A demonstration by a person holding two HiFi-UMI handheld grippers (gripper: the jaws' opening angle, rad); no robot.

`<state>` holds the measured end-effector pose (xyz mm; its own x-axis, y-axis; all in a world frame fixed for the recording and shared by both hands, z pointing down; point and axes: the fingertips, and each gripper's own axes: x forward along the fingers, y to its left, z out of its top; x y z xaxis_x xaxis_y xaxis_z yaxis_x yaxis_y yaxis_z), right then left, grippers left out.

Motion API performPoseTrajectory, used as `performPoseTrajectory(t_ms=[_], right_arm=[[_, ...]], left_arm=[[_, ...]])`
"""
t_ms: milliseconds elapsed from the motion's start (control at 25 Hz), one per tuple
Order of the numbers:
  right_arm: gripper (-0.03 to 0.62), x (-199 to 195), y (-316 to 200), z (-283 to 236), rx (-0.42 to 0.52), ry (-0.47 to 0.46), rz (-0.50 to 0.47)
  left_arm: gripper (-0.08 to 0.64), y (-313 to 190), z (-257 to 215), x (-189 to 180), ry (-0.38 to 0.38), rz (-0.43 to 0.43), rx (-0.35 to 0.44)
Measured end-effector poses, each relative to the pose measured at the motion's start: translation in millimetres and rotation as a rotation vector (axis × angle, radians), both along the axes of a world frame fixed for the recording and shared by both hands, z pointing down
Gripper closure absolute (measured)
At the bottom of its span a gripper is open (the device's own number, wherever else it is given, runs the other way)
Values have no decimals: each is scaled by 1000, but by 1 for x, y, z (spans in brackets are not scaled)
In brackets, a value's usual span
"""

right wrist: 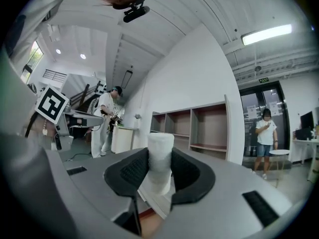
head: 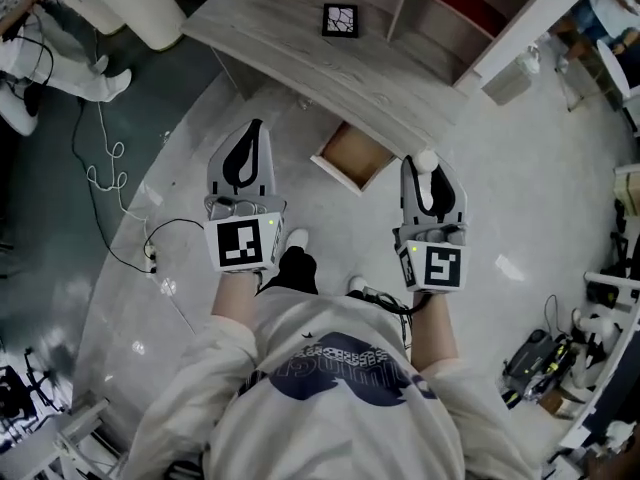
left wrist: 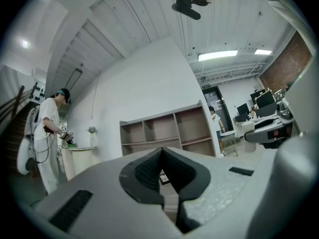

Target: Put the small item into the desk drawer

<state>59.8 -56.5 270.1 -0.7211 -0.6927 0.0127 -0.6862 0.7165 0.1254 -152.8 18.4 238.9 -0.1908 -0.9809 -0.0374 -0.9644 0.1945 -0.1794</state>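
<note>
Pinching a small white cylinder of matte, slightly fuzzy material (right wrist: 160,146), the right gripper (head: 428,180) has its dark ribbed pads closed on the cylinder's two sides, about midway up, with the top standing clear above them. The cylinder looks light and somewhat soft, more like rolled gauze or foam than anything brittle. It probably gives a little under pressure and is unlikely to slip from the ribbed rubber. A grip across the middle, as here, seems the sound place to hold it; a harder squeeze would likely only dent it.

Beside it, the left gripper (head: 247,153) has its jaws pressed together at the tips, with nothing between them.

Just beyond both grippers, a shallow brown wooden drawer (head: 352,158) stands pulled out from under the near edge of the pale grey wood-grain desk (head: 290,58). Its bare bottom shows, and the cylinder is near it but not yet over it. Farther back, near the desk's far edge, lies a black square tile with white lines (head: 340,20).
</note>
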Motion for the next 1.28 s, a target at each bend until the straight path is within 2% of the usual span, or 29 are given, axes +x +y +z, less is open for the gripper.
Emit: performPoseTrajectory(t_ms=[240,480,800,1280], right_arm=[[465,-45,-23,26,-29,78,107],[465,-66,-30,58,-88,178,211],[465,-76,-40,103,-139,313,168],[465,-81,-66,209,-266,483,38]], left_arm=[[552,-51,19,-45,38,153,-31],[552,-87,39,-55,78,317,-54],[552,-119,67,-30,102,421,-112],[552,-147,128,-12,134,421,-187]])
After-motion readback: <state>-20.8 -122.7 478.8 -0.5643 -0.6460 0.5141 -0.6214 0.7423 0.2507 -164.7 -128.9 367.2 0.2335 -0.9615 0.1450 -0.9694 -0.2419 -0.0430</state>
